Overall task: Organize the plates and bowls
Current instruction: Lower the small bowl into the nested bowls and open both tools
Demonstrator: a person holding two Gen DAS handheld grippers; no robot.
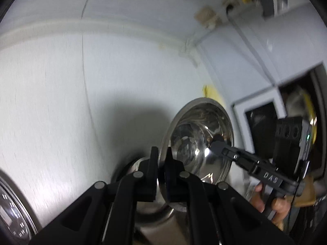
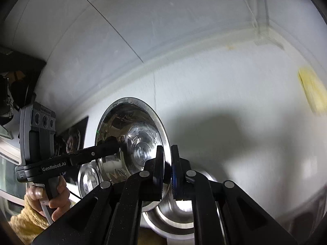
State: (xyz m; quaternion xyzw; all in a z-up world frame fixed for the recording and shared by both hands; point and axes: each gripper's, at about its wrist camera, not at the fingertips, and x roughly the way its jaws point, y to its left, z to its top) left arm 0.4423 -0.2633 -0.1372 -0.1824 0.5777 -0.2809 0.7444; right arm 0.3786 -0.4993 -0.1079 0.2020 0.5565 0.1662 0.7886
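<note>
Because the steel bowl (image 1: 196,140) hangs on edge above the worktop (image 1: 51,112), its hollow facing sideways, a two-point hold looks necessary: the left wrist view shows the left claw (image 1: 161,157) closed on the near rim, one finger outside the wall and one inside. The right claw (image 1: 216,144) comes in from the right, tip over the hollow; its bite is not clear from this side. Under the left claw sits a second steel bowl (image 1: 147,206), mouth up, probably the stack this one is meant to nest in. A dark round dish (image 1: 14,210) is cut off at the lower left edge; plate or not, cannot tell. Count, this view: bowls 2, dark dish 1, claws 2. Right wrist view: the right claw is closed on the rim nearest its camera, one finger on either side of the wall, and the left claw's tip meets the opposite rim, so the bowl is pinched at two opposite points, which likely stops it swinging. The mouth-up bowl lies directly below, and a smaller steel bowl (image 2: 87,180) rests to the left. Count, this view: bowls 3, claws 2.
</note>
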